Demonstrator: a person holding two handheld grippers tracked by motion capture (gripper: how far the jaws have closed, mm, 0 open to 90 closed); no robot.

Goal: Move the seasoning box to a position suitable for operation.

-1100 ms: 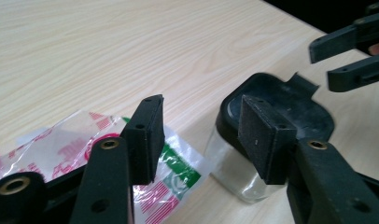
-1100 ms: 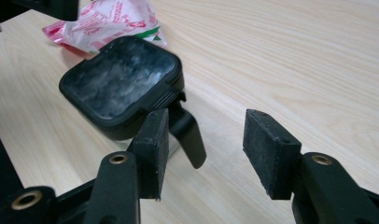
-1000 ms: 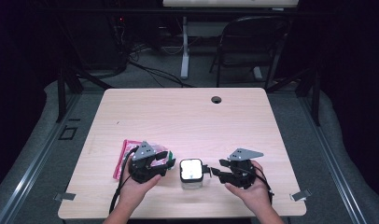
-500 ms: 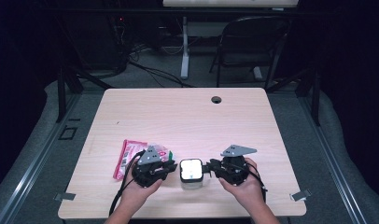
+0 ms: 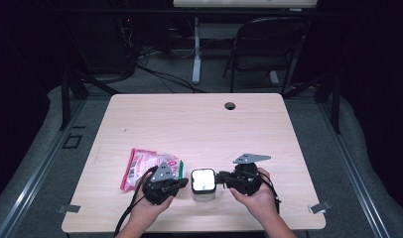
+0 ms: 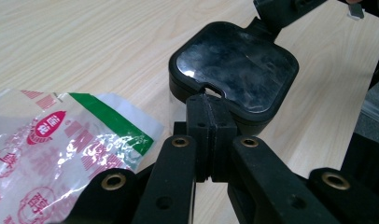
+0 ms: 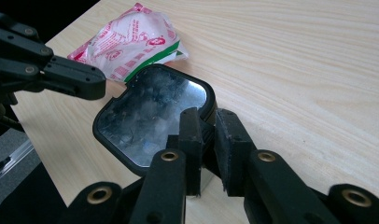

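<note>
Here both forearms come in from the bottom edge of the table (image 5: 199,124), hands low and level, facing each other across a small square box with a black-framed clear lid (image 5: 203,180) near the front edge. The left gripper (image 5: 182,182) sits at the box's left side, its jaws just closed and now pressed together at the notch in the lid's rim (image 6: 211,88); whether they nip the rim I cannot tell. The right gripper (image 5: 220,177) has just been closing too; its view shows a tab on the box's edge between the pads (image 7: 229,135), a slight gap left. A red-and-white snack packet with a green stripe (image 5: 142,166) lies just left of the box, partly hidden behind the left gripper from above, fully clear in the right gripper view (image 7: 131,42).
</note>
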